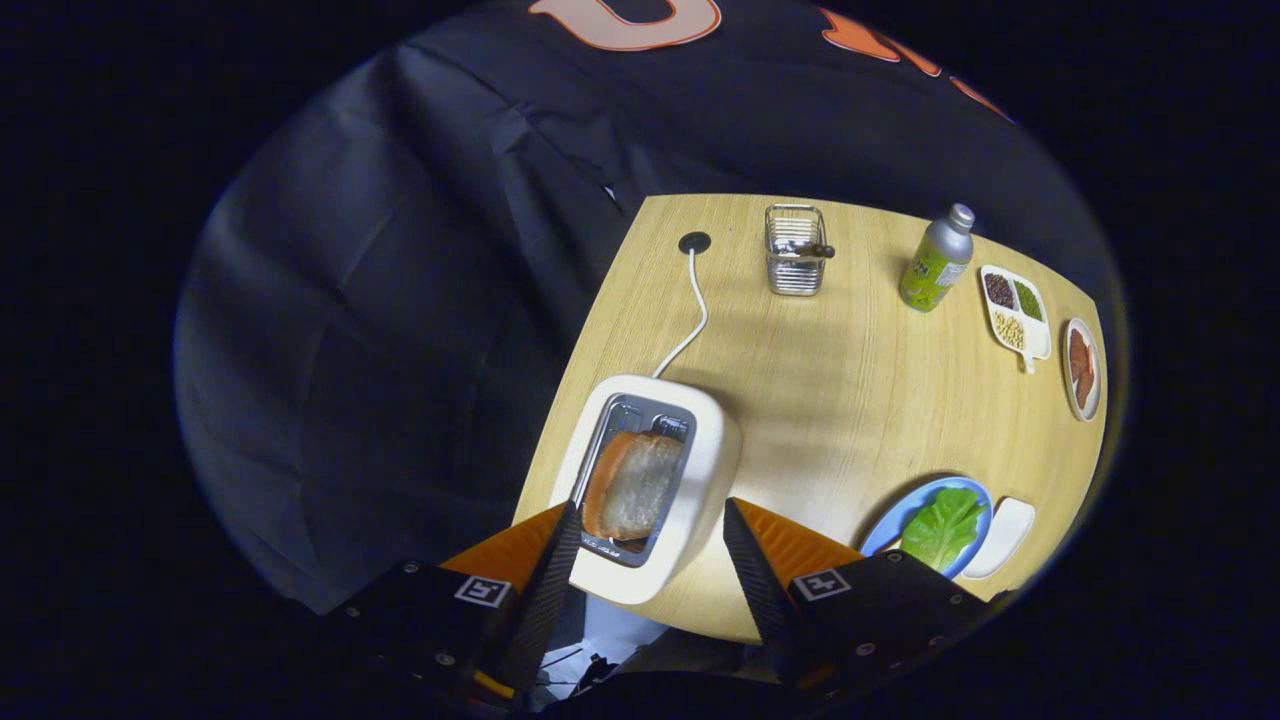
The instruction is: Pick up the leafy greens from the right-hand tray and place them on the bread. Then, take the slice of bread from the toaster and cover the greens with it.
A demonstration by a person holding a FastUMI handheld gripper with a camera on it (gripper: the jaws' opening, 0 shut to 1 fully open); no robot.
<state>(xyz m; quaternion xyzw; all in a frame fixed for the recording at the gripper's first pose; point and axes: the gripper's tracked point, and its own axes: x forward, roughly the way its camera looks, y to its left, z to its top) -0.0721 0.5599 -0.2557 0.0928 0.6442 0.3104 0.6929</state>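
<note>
- The gripper (648,535) hangs above the toaster (690,470), fingers spread wide, pinching nothing.
- The bread slice (632,485) stands in the slot between them; it looks light, soft and crumbly, best pinched gently across its flat faces near the top.
- The greens (940,527) lie on the blue plate (915,503).

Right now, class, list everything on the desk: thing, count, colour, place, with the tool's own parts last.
table: one, light wood, against black cloth wall
toaster: one, white, just ahead of the fingers
bread slice: one, toasted brown, in toaster slot
cable: one, white, toaster to desk hole
wire basket: one, silver, far side
bottle: one, green and silver, beside basket
divided dish: one, white, holding beans
small plate: one, reddish food
blue plate: one, near side
leafy greens: green, on blue plate
white tray: one, beside blue plate
hand-held gripper: one, fingers open, straddling toaster's near end
</note>
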